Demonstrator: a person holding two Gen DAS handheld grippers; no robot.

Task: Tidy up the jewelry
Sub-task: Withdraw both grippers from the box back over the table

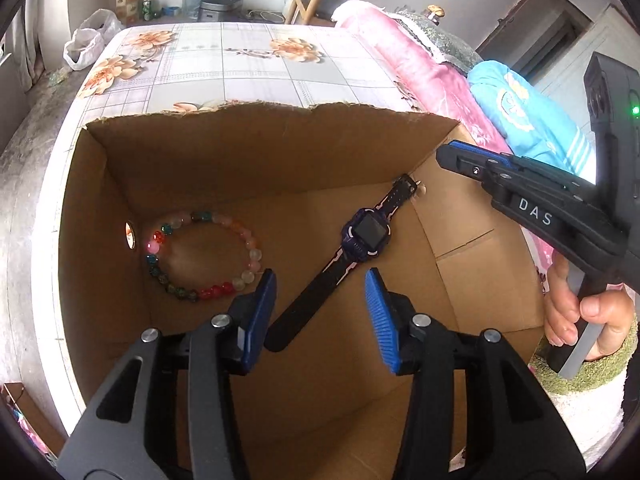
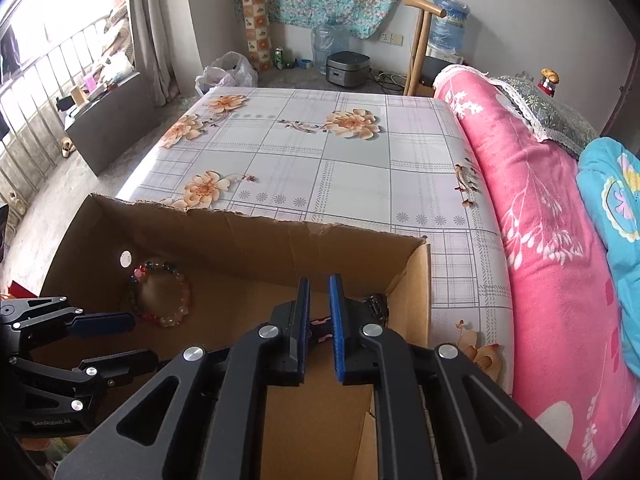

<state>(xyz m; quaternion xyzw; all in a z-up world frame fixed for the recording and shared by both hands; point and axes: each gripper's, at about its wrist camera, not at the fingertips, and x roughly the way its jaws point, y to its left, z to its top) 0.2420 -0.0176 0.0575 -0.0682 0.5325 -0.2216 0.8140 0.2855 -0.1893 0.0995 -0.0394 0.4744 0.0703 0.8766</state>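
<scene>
**Both items lie in the box; both grippers empty above it**

Working left to right, I see the cardboard box [image 1: 208,148] standing on the floral bed sheet [image 2: 320,148]. At its left wall, beside a round hole, lies the bead bracelet [image 1: 202,254], flat on the box floor. To its right lies the watch [image 1: 362,236], strap stretched diagonally toward the far right corner.

My left gripper [image 1: 320,312] hovers over the box floor with its jaws moderately apart. The near end of the watch strap shows between them, but the pads do not press on it; nothing is held.

My right gripper [image 2: 319,328] is above the right side of the box, over the watch. Its jaws stand narrow, with a slim gap between them, and grip nothing.

Judgement: the placing step appears complete for these two pieces. The next move calls for lifting both grippers clear without catching the strap or the torn box rim.
</scene>
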